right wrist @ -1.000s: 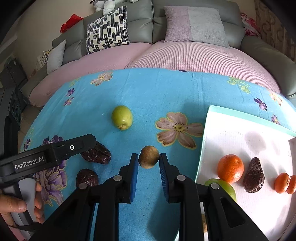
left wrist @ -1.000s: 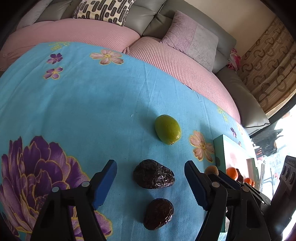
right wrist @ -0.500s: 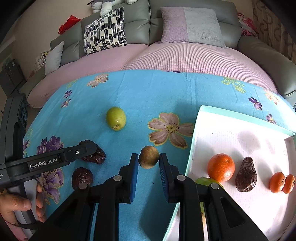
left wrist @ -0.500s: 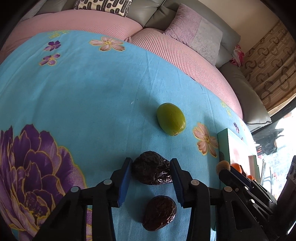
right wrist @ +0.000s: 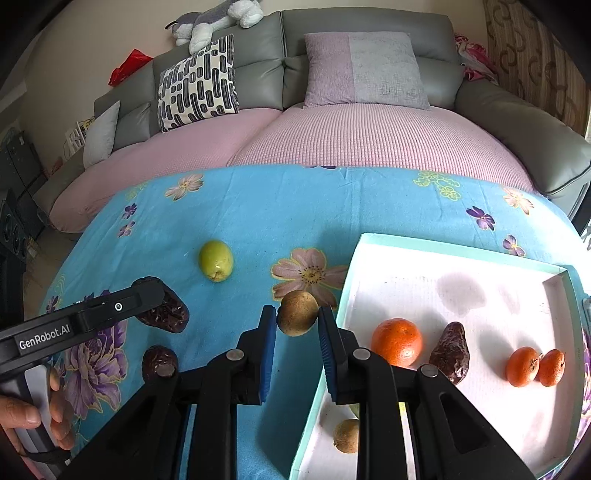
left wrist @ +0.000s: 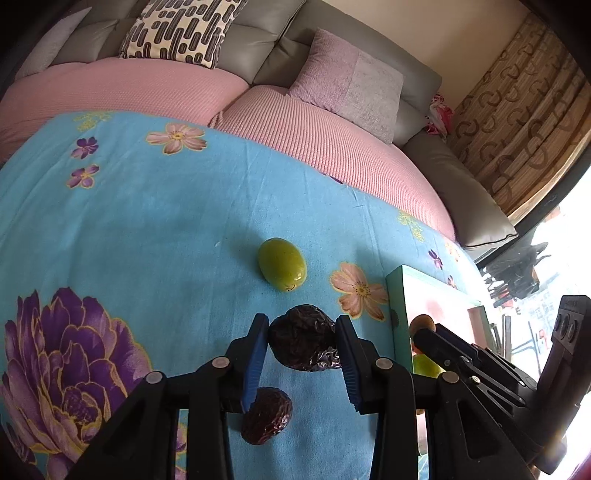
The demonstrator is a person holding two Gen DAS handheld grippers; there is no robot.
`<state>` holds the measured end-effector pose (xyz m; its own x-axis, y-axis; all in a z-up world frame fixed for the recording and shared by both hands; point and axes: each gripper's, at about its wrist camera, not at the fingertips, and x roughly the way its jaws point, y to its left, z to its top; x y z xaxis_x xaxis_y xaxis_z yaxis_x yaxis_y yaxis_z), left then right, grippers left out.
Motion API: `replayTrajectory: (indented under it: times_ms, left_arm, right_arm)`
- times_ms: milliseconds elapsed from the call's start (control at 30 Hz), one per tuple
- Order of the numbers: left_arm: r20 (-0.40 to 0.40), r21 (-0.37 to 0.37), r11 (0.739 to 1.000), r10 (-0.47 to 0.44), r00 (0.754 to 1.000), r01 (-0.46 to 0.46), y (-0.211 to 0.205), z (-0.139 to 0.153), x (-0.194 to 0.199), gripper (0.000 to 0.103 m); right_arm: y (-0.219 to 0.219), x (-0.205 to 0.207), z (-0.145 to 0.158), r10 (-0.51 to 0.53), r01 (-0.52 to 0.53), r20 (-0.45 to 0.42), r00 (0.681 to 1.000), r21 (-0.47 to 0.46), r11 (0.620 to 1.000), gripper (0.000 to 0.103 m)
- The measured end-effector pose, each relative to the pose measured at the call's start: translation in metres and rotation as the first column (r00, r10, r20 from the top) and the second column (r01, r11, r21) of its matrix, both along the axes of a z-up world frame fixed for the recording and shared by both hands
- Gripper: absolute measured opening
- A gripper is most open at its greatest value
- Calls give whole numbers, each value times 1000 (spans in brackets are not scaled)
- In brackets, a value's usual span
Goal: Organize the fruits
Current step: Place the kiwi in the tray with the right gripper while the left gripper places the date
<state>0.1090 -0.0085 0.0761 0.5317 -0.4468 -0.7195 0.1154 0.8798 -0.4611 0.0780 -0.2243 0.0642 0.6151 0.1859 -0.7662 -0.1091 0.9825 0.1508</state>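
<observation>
Both your grippers are pinching fruit: left gripper (left wrist: 300, 341) clamps a wrinkled date (left wrist: 303, 343), right gripper (right wrist: 297, 325) a brown kiwi (right wrist: 297, 313)

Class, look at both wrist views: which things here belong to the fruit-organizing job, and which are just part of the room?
Part of the job:
- left gripper shut on a wrinkled dark fruit
- right gripper shut on a brown fruit
- green fruit
- second dark fruit on the cloth
- tray with an orange

Just there:
- patterned cushion
- lilac cushion
- plush toy
</observation>
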Motion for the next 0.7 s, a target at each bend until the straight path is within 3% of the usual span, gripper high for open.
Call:
replayTrajectory:
  times_ms: [433,700]
  left_arm:
    - [42,29,991,-128,991,127,-58,24,-20,40]
    - [49,58,964,-264,963,261,-113,31,-39,40]
  right_arm:
    - [-79,-19,19,-204,204,18,979,-14,979,24]
    - [-126,-41,32,-318,318,42,947,-5,948,24]
